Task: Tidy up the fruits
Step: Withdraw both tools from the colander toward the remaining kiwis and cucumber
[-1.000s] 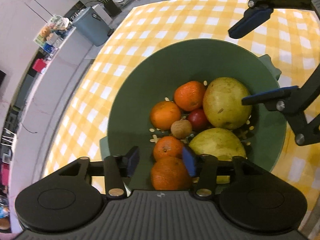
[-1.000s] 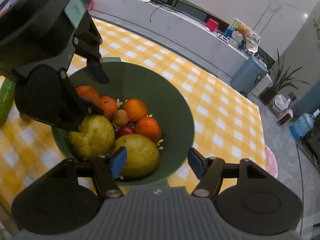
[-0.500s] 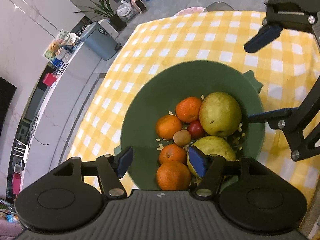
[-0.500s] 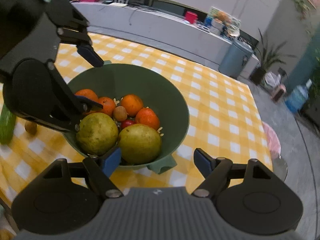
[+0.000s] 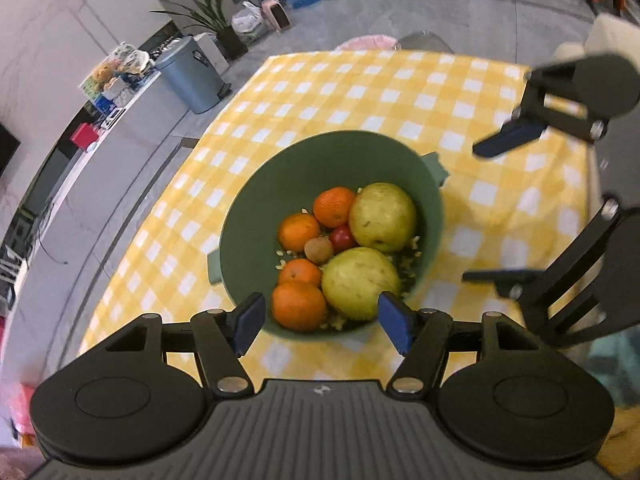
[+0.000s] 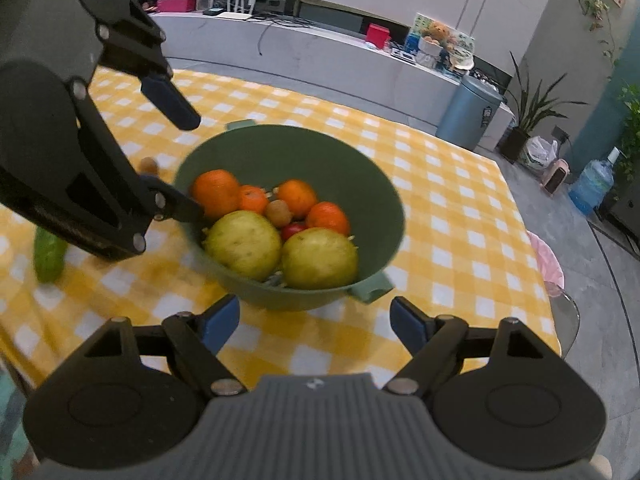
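Both tools, left (image 5: pixel 322 322) and right (image 6: pixel 314 322), are gaping empty, the right one's jaws opening; green bowl (image 5: pixel 256 216) at frame centre is holding four oranges, two yellow-green pears.

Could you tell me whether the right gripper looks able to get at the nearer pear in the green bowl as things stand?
Probably yes. The right gripper holds nothing and its jaws are opening. The nearer pear lies uncovered at the top of the green bowl, just behind the near rim, and the left gripper stays over the far side.

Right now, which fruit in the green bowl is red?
The small red fruit wedged in the middle between the two big yellow-green ones; every other round fruit there is orange, yellow-green or brown.
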Demonstrator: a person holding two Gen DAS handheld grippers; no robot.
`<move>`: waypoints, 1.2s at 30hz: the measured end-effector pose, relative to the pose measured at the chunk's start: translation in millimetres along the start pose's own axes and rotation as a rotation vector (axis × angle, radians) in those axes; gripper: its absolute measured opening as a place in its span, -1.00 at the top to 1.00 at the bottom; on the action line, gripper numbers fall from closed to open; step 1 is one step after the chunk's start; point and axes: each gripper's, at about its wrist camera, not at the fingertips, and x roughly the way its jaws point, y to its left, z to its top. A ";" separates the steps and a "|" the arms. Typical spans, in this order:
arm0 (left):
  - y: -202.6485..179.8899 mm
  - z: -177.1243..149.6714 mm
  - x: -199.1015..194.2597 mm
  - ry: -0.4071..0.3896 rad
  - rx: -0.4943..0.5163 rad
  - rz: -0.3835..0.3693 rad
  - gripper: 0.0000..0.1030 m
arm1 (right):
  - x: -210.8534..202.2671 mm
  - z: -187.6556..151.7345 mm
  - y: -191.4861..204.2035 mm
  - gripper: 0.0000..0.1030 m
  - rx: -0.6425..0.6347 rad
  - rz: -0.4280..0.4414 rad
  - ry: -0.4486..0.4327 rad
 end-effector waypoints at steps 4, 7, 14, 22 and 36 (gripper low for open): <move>-1.7 -22.4 -14.0 0.003 -0.056 0.015 -0.47 | -6.2 -6.1 17.6 -0.54 -0.018 0.025 -0.003; -1.0 -41.1 -17.8 0.028 -0.104 0.031 -0.47 | -6.8 -9.9 28.3 -0.54 -0.012 0.049 0.003; 4.1 -82.8 -19.5 0.093 -0.246 0.020 -0.47 | 0.2 -14.7 50.2 -0.54 0.022 0.106 0.036; 16.4 -114.3 -15.1 0.121 -0.369 0.040 -0.47 | 9.7 -8.1 79.2 -0.47 0.040 0.117 0.062; 48.6 -153.7 -26.3 0.075 -0.430 0.057 -0.24 | 24.1 4.2 113.1 0.18 0.094 0.177 0.013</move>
